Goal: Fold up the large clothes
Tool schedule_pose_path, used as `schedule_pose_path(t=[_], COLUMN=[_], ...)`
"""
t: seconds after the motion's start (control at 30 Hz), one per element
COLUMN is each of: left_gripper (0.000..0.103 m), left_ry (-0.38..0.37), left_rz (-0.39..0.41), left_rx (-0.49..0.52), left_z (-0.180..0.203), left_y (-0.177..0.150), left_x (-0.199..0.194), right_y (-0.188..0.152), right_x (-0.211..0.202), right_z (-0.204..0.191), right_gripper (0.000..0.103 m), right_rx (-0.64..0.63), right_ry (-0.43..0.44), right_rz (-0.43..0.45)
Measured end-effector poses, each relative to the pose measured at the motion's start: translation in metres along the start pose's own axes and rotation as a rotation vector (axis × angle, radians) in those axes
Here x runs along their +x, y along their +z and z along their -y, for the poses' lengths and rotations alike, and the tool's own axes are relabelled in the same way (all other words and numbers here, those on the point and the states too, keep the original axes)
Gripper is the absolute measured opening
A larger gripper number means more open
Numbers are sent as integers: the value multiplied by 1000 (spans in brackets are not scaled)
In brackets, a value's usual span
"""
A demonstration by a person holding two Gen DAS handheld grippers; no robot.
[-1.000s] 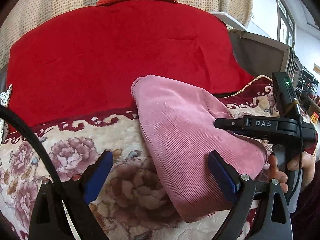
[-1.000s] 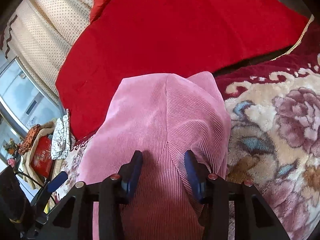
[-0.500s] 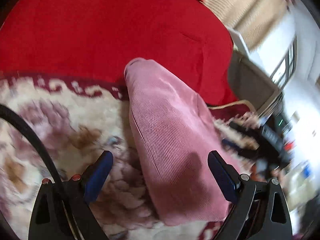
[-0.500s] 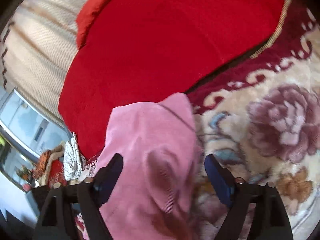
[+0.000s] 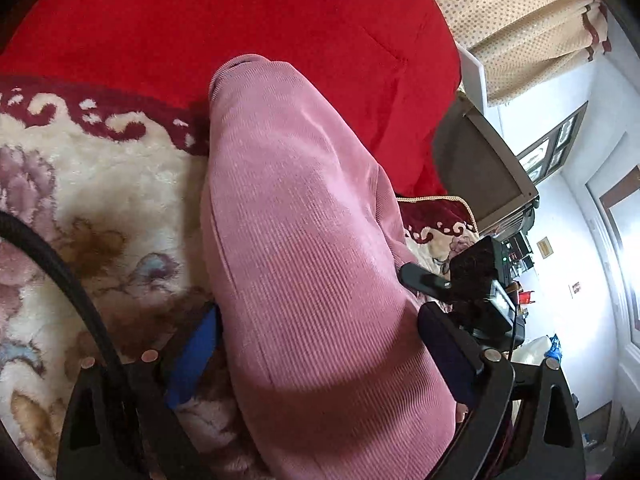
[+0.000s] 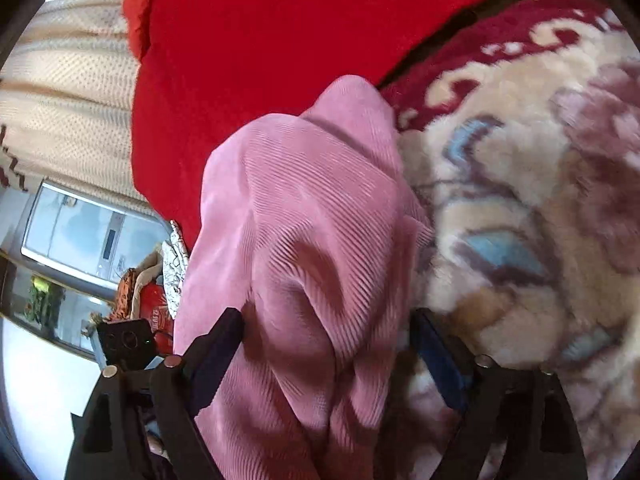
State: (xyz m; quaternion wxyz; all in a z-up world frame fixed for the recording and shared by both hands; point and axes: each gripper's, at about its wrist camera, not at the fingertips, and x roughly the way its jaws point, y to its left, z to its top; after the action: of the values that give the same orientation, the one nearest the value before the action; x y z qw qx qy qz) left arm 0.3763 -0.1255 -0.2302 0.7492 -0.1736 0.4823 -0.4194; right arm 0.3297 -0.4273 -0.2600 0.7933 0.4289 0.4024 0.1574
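The pink ribbed garment [image 5: 312, 248] is lying folded into a long bundle on the fluffy flowered blanket [image 5: 100, 184]. In the left wrist view it is running from 6 o'clock up to its narrow end at 12 o'clock, where it is touching the edge of the big red cover [image 5: 240, 20].

The left gripper [image 5: 316, 344] is standing wide open. Its two blue fingers [image 5: 192, 356] are sitting one on each side of the bundle, and they are not squeezing it. The right gripper [image 6: 332, 348] has just been opening its jaws. Now they are standing wide too, with the wrinkled pink cloth [image 6: 304, 240] lying loose between them. Neither tool is holding anything.

In the left wrist view the right gripper's black body [image 5: 472, 280] is showing at 3 o'clock, just beside the bundle. A dotted cream curtain [image 5: 512, 12] is hanging at 1 o'clock. In the right wrist view a window [image 6: 92, 236] is showing at 9 o'clock, with a pile of mixed things [image 6: 156, 288] just below it.
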Motion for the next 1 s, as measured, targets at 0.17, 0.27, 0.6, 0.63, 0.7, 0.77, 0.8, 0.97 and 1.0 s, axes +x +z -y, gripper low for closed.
schedule_pose_path(t=[0.17, 0.27, 0.6, 0.63, 0.7, 0.77, 0.8, 0.97, 1.0], left_gripper=[99, 99, 77, 75, 72, 71, 71, 71, 71], left_ry=[10, 17, 80, 83, 81, 76, 77, 88, 91], left_rz=[-4, -4, 71, 80, 96, 116, 125, 171, 183], left_rx=[14, 34, 116, 123, 131, 143, 152, 194, 202], left_z=[4, 11, 29, 31, 32, 39, 43, 57, 59], left_y=[0, 0, -4, -5, -7, -9, -10, -18, -19], left_x=[7, 13, 5, 2, -4, -10, -14, -39, -45], right_y=[4, 7, 0, -2, -5, -9, -11, -26, -28], right_x=[14, 20, 22, 20, 14, 8, 4, -14, -15], right_z=[-4, -6, -21, -27, -33, -40, -44, -62, -65], right_gripper=[93, 90, 63, 61, 59, 58, 58, 57, 57], right_rx=[-20, -20, -34, -54, -76, -97, -108, -154, -159], right_ry=[70, 87, 51, 37, 28, 24, 24, 48, 56], right_rz=[-4, -10, 27, 42, 62, 82, 92, 133, 138])
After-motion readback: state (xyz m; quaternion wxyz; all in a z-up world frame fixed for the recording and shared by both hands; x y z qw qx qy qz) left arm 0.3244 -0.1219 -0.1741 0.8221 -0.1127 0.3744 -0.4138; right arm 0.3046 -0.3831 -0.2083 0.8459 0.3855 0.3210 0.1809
